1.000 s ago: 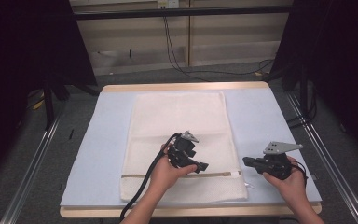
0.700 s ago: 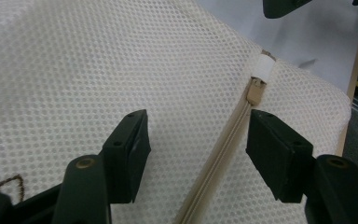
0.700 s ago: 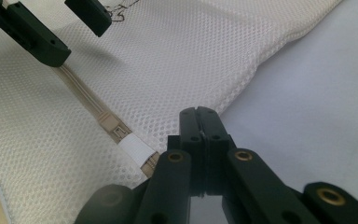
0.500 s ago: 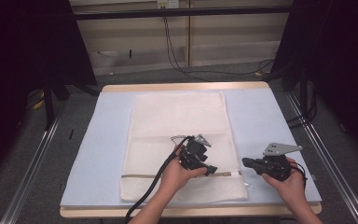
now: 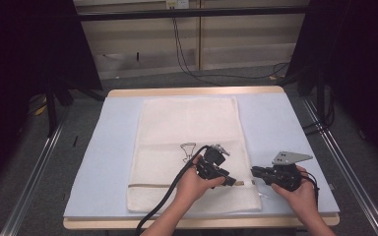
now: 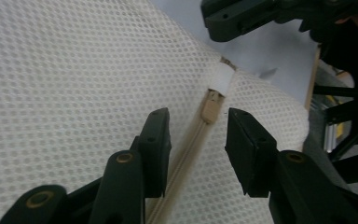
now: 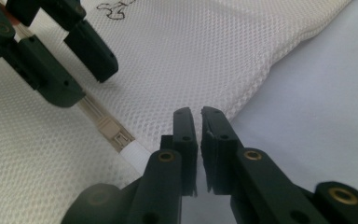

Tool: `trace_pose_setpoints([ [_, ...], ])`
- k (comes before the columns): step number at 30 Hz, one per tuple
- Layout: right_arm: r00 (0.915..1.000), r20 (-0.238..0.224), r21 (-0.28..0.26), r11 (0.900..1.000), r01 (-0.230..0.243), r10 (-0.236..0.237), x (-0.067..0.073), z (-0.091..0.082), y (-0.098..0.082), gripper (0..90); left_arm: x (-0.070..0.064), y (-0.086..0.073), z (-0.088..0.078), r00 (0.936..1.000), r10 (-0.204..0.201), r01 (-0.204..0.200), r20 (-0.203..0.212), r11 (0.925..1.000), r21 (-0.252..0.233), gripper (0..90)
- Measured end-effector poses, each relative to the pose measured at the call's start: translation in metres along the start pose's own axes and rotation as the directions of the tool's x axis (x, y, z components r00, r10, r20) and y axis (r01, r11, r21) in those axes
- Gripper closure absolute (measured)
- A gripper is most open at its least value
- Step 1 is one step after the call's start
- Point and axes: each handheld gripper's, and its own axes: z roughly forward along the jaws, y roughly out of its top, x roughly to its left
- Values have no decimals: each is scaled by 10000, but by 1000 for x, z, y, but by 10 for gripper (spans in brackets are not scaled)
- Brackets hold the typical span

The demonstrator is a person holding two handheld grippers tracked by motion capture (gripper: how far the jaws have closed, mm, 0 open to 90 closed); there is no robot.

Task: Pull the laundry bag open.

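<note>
**Two tools meet at the zip end of a mesh bag**

Where the person's two hands came in over the near edge of the pale blue worktop [image 5: 103, 147], each held a black two-jaw tool. The left tool [image 6: 198, 135] had its jaws apart, straddling the beige zip [image 6: 186, 154] of the white mesh laundry bag [image 5: 187, 128] without pressing it; they had just been closing, with the beige zip slider [image 6: 210, 106] lying just ahead of their tips. The right tool [image 7: 199, 122], just beside the bag's right edge, showed a narrow slit between its jaws, which had just been opening; whether anything sat in that slit I could not tell. A white fabric tab [image 7: 134, 153] capped the zip's end, near those jaws. Farther off, the bag lay flat along the worktop's middle, a small black line drawing [image 5: 187, 150] on it.
</note>
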Motion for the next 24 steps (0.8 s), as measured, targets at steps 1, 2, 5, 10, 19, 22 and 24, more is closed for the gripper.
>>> trace_pose_setpoints([
  [1, 10000, 23, -49, 10000, -45, 45, 0, 1, 0, 808, 0, 0, 0, 10000, 62, -62, 34, 10000, 50, 615],
  [2, 10000, 29, -98, 10000, -12, 12, 1, 1, 1, 804, 0, 0, 0, 10000, 47, -47, 40, 10000, 32, 629],
  [5, 9998, 7, -192, 9996, -197, 197, 2, 3, 2, 716, -2, 1, 1, 9999, 22, -24, 131, 9999, 168, 670],
  [10, 9997, -172, 502, 9986, -167, 175, 5, 15, 2, 665, -4, 1, 5, 9998, -8, 5, 211, 9999, 153, 677],
  [19, 9999, 131, 1038, 9946, 91, -105, 7, 21, 2, 900, -5, 2, 8, 9999, -19, 16, 153, 9998, 194, 662],
  [22, 9996, 68, 1158, 9930, 251, -260, 10, 20, 3, 900, -5, 3, 8, 9999, -99, 97, 87, 9997, 213, 670],
  [24, 9996, 92, 1177, 9927, 270, -283, 10, 20, 3, 900, -4, 3, 10, 9998, -98, 94, 196, 9998, 182, 675],
])
